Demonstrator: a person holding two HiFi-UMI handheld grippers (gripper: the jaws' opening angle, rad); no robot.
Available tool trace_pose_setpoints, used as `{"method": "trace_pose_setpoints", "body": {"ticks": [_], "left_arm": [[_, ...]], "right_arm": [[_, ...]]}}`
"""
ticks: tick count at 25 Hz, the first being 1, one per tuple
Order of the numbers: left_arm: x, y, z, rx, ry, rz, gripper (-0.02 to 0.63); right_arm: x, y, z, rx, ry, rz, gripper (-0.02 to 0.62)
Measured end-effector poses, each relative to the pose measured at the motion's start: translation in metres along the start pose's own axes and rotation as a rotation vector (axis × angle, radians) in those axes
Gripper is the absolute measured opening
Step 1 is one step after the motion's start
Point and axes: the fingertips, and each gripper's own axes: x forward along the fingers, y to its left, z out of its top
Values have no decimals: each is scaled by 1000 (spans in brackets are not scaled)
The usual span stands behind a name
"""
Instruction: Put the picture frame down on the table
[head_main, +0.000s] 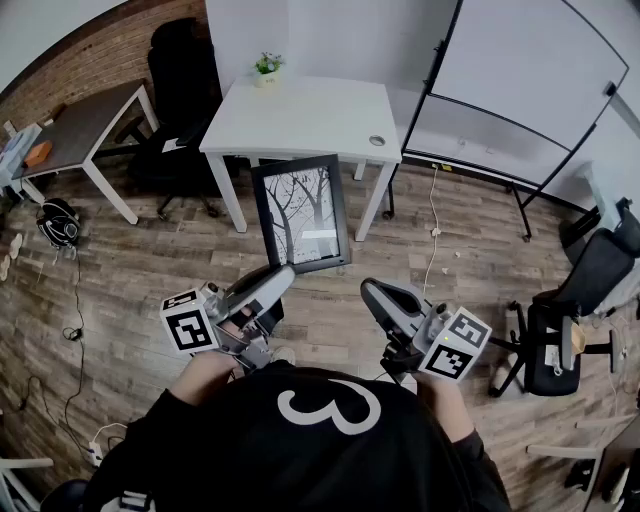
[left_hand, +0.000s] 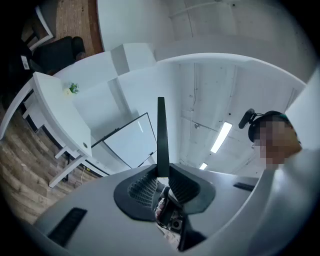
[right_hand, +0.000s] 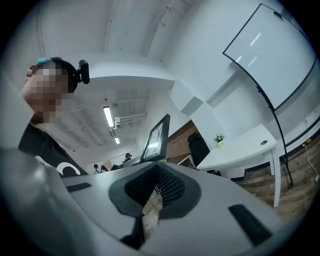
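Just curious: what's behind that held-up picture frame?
The white table, with a small potted plant on it. The picture frame covers the floor beneath the table's front edge.

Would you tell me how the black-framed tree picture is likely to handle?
The black-framed tree picture looks stiff; thin and flat, it would probably tip if stood upright. Pinched at one edge by the left gripper, it may swing.

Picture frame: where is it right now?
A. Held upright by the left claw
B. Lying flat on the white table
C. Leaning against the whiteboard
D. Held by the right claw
A: the left claw pinches the bottom edge of the picture frame, which stands upright in the air in front of the white table, not on it.
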Motion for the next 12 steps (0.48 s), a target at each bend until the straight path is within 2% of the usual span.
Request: {"method": "trace_pose_setpoints", "body": {"ticks": [12], "left_arm": [[15, -1, -15, 12, 14, 4, 80]], "right_arm": [[-20, -12, 4, -2, -21, -28, 23]]}}
